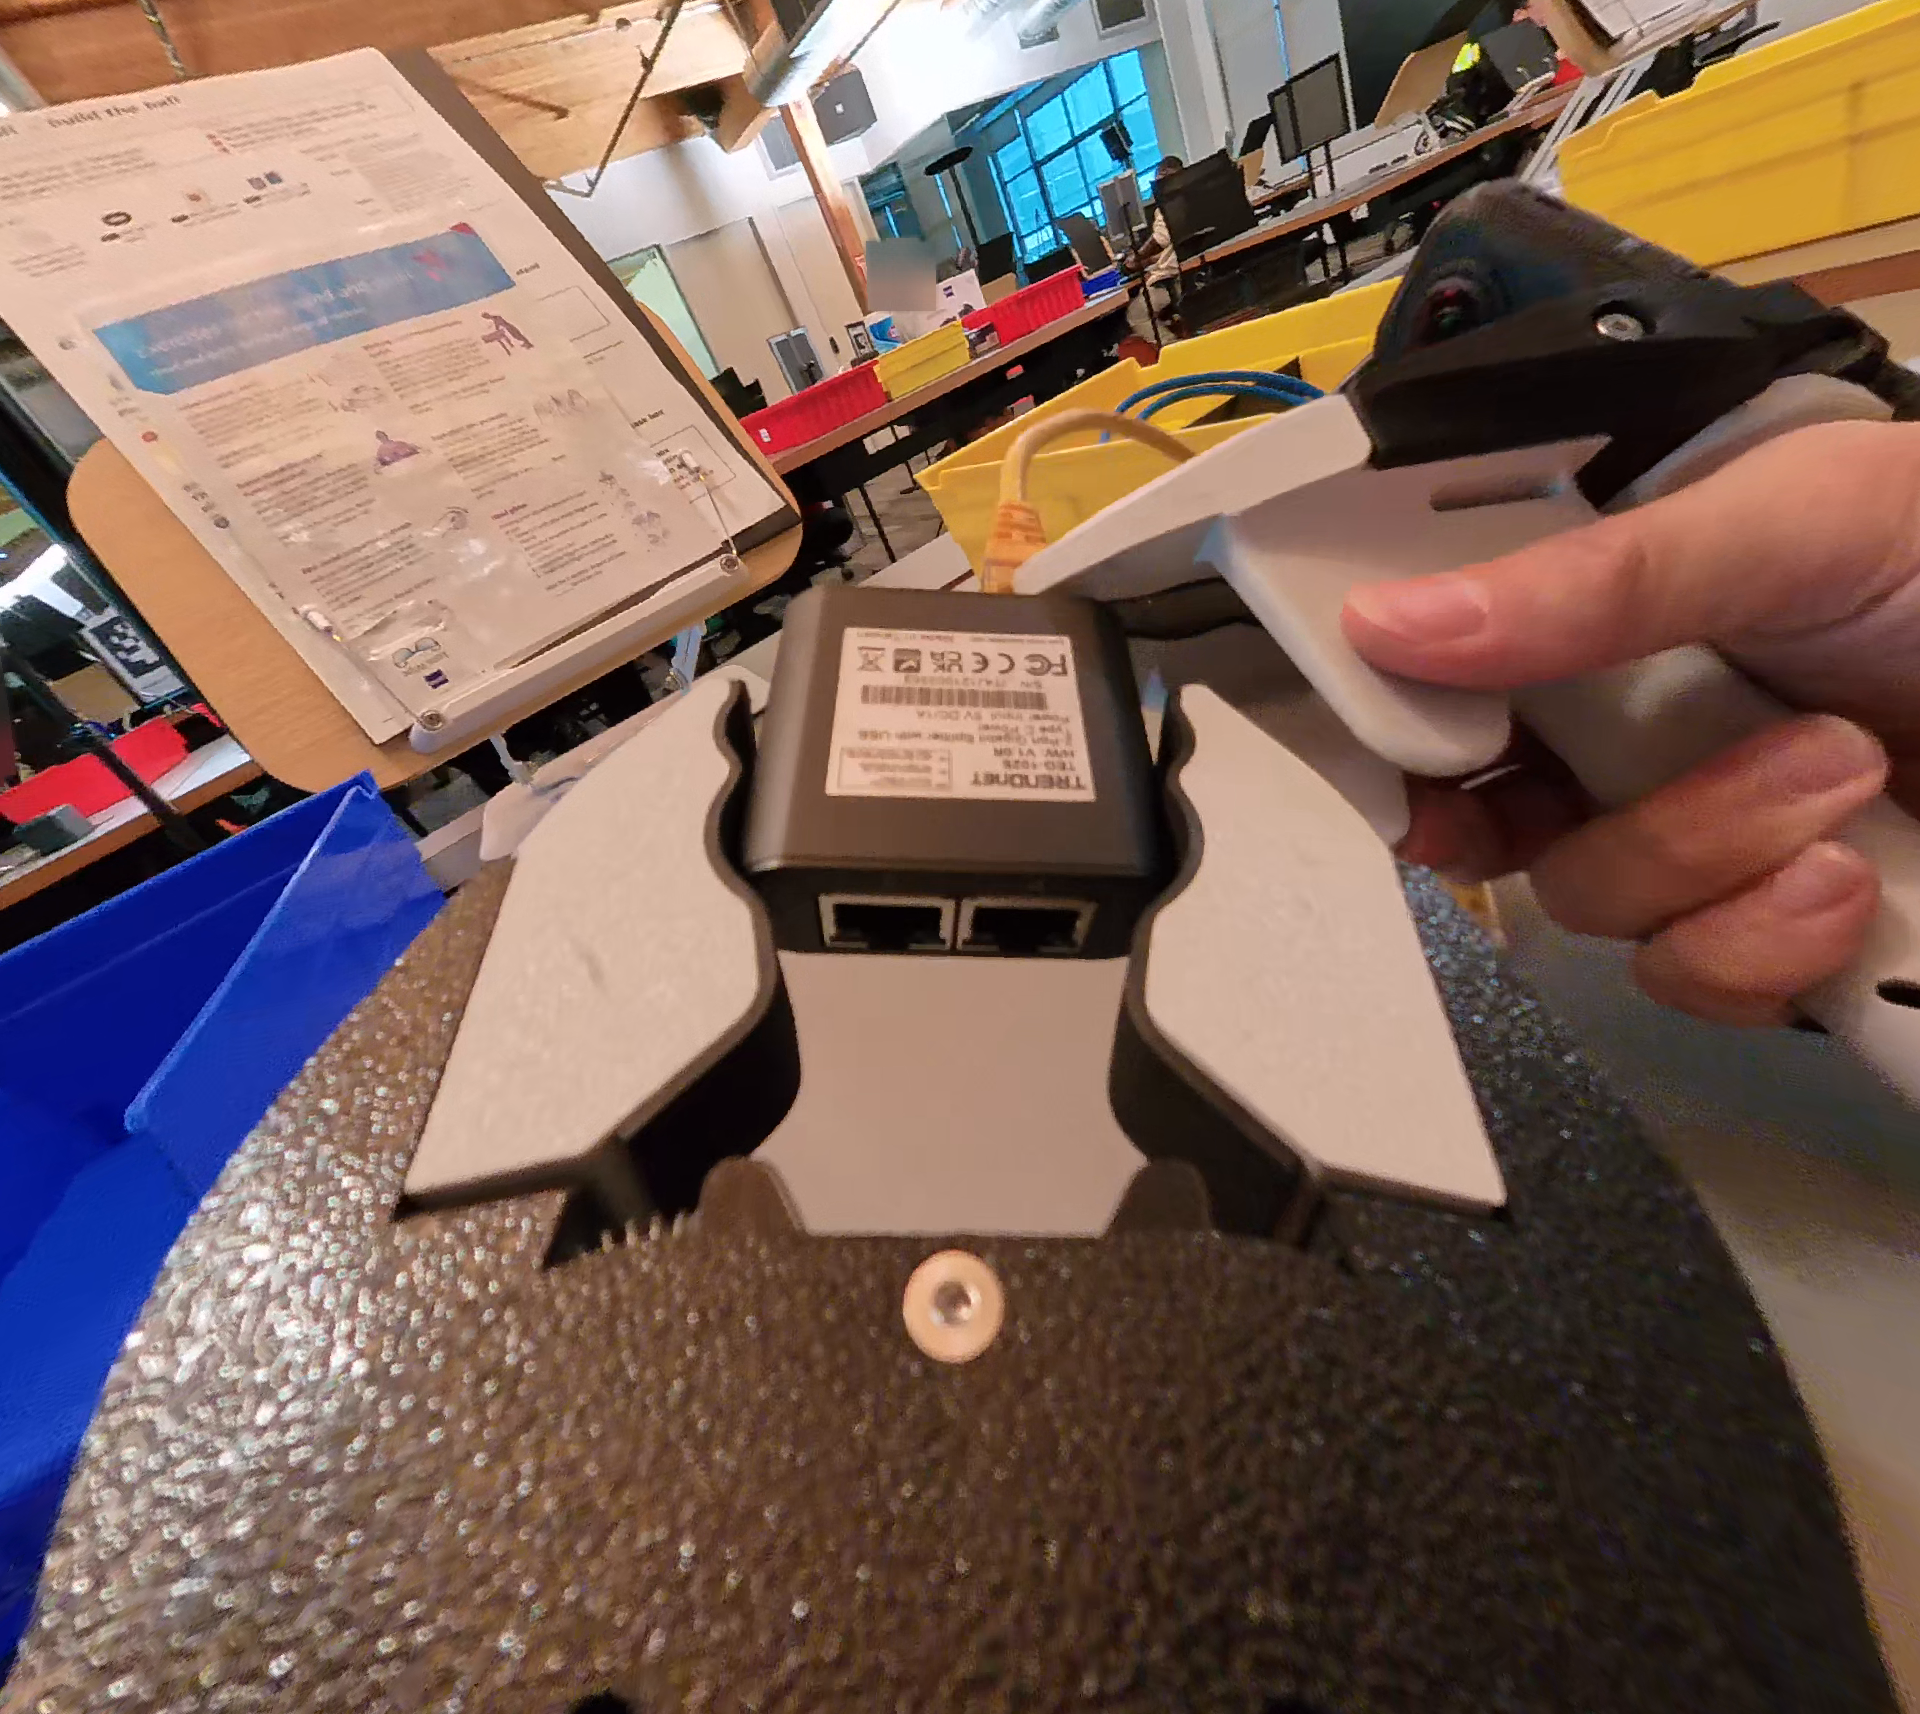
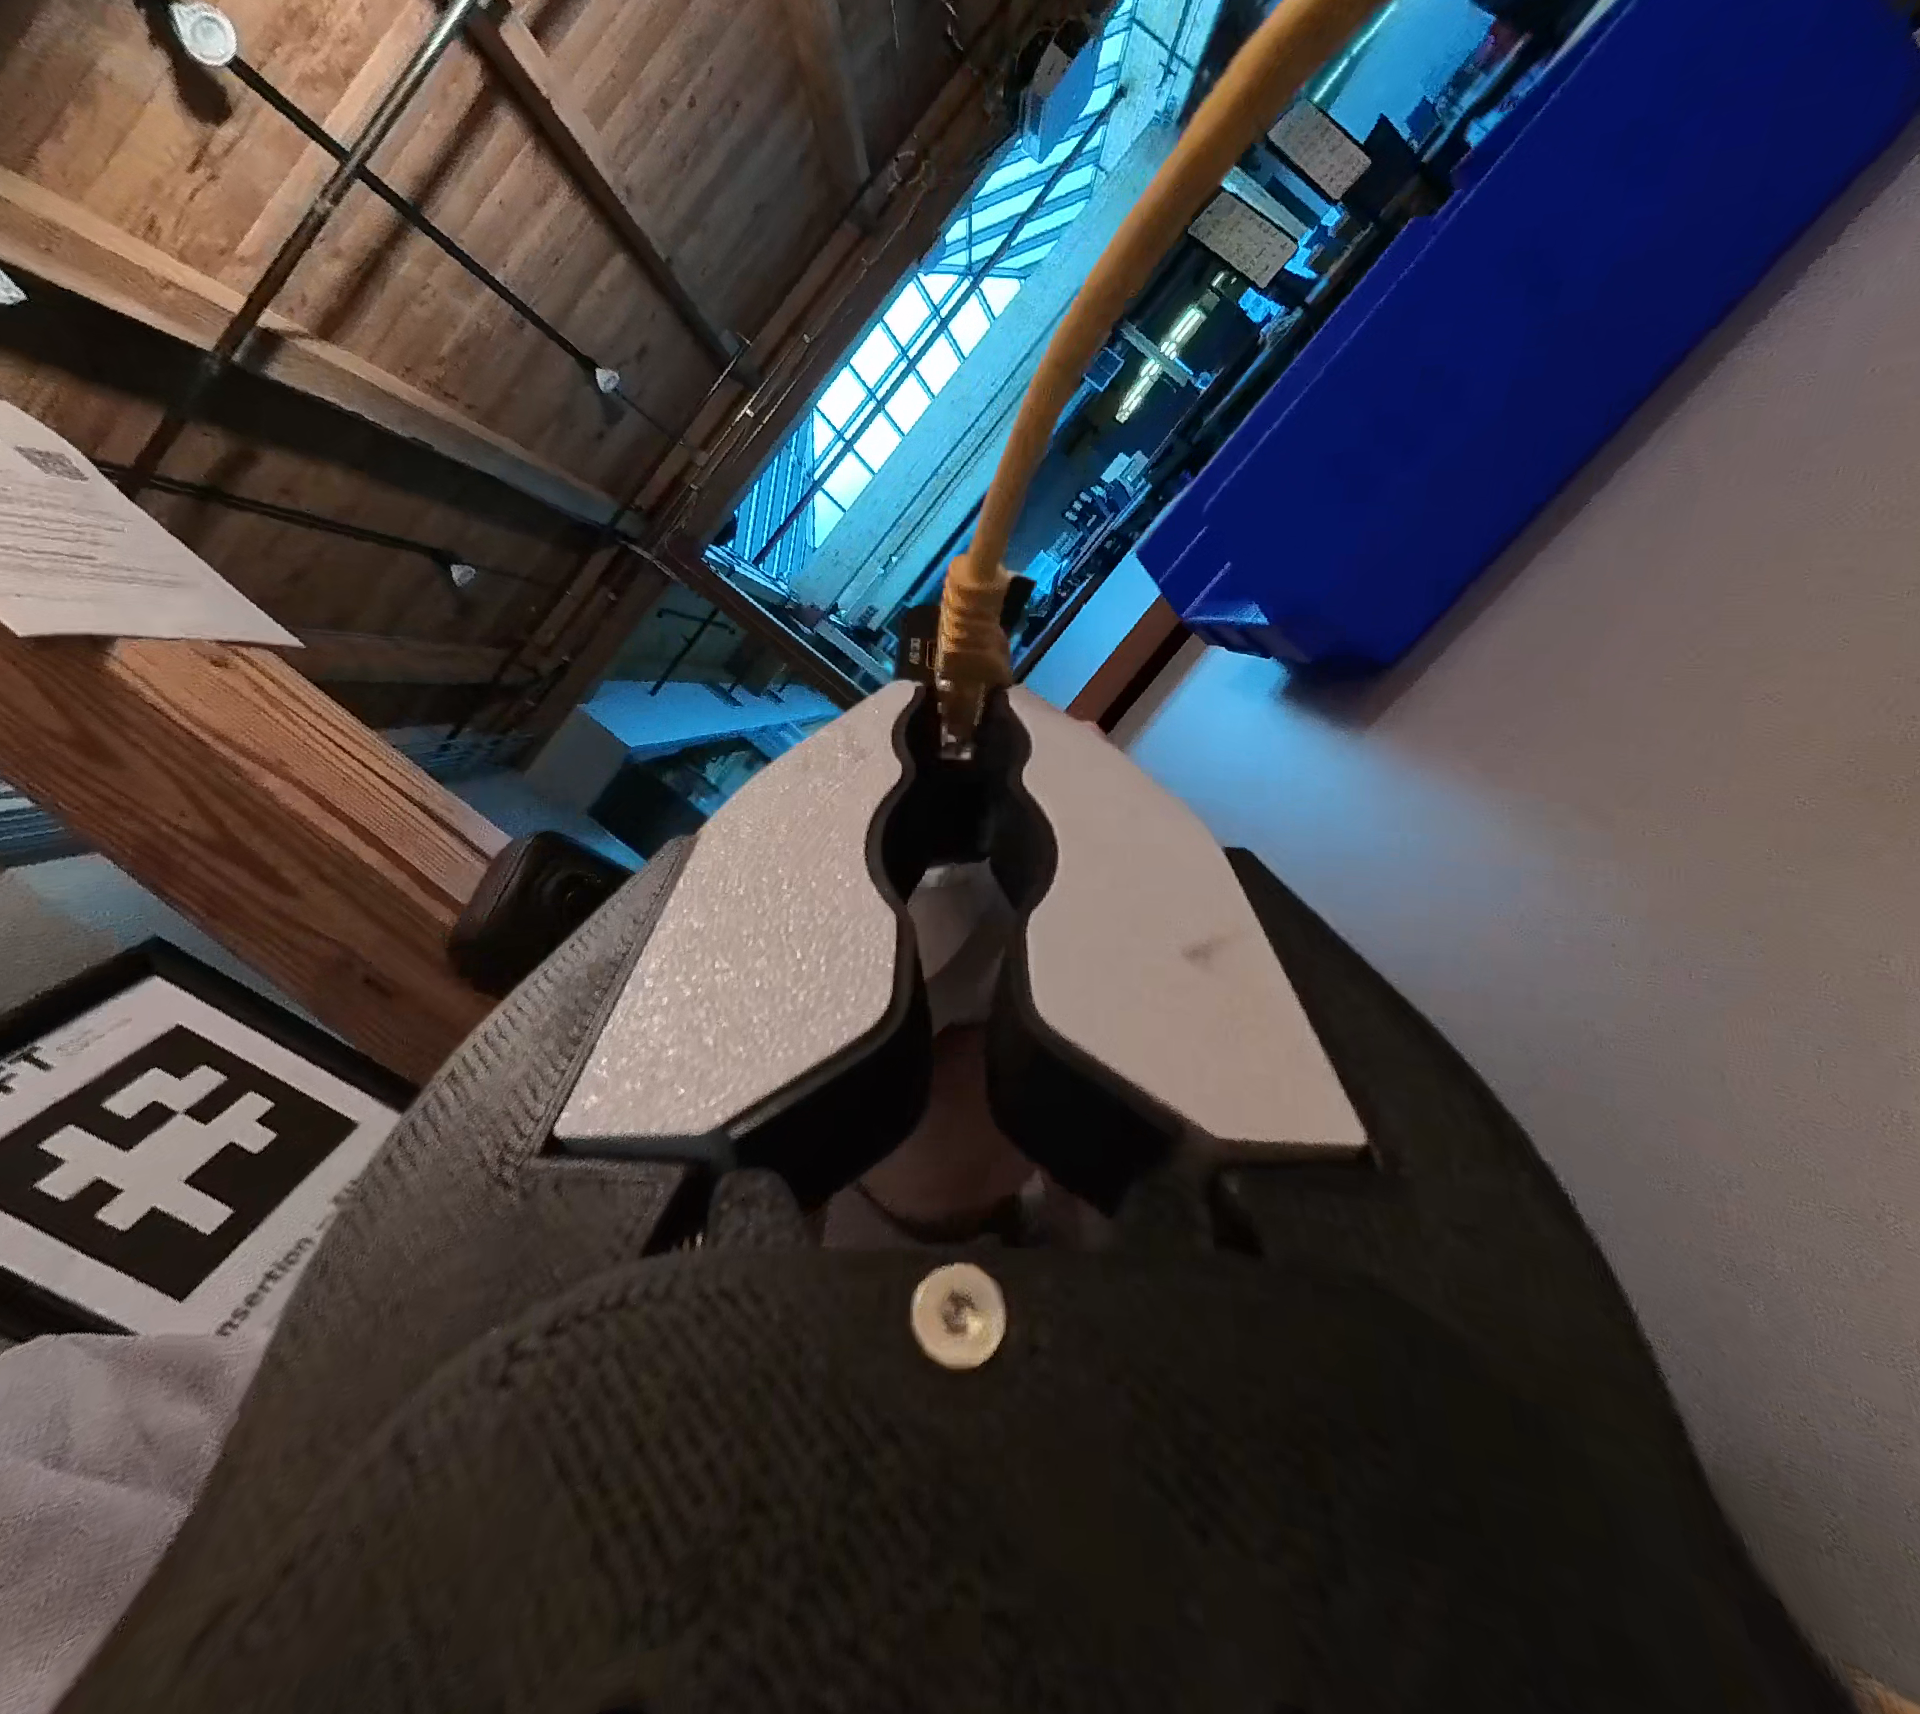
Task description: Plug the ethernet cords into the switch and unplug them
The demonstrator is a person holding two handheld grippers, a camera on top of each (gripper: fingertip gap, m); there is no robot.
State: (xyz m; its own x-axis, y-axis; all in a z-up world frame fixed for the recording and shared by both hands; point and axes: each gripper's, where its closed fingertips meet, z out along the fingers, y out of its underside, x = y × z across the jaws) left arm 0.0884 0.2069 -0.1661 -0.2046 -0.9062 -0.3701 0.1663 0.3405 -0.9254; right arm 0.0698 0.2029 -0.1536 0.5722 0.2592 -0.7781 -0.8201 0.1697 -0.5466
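My left gripper (image 1: 956, 729) is shut on the black switch (image 1: 951, 833), one finger on each side of it. The switch's labelled face is up, and two empty ports (image 1: 956, 921) face the camera. My right gripper (image 1: 1049, 568), held by a hand, reaches in from the right at the switch's far end. In the right wrist view the right gripper (image 2: 966, 719) is shut on the yellow ethernet plug (image 2: 971, 636). Its yellow cord (image 2: 1122, 241) arcs up to the right. The plug (image 1: 1008, 537) meets the switch's far end; I cannot tell whether it is inserted.
A blue bin (image 1: 208, 989) stands close on the left and a paper-covered board on a stand (image 1: 364, 417) behind it. Yellow bins (image 1: 1714, 137) stand at the right and behind, one holding a blue cable (image 1: 1226, 397). A black-and-white marker sheet (image 2: 156, 1155) lies nearby.
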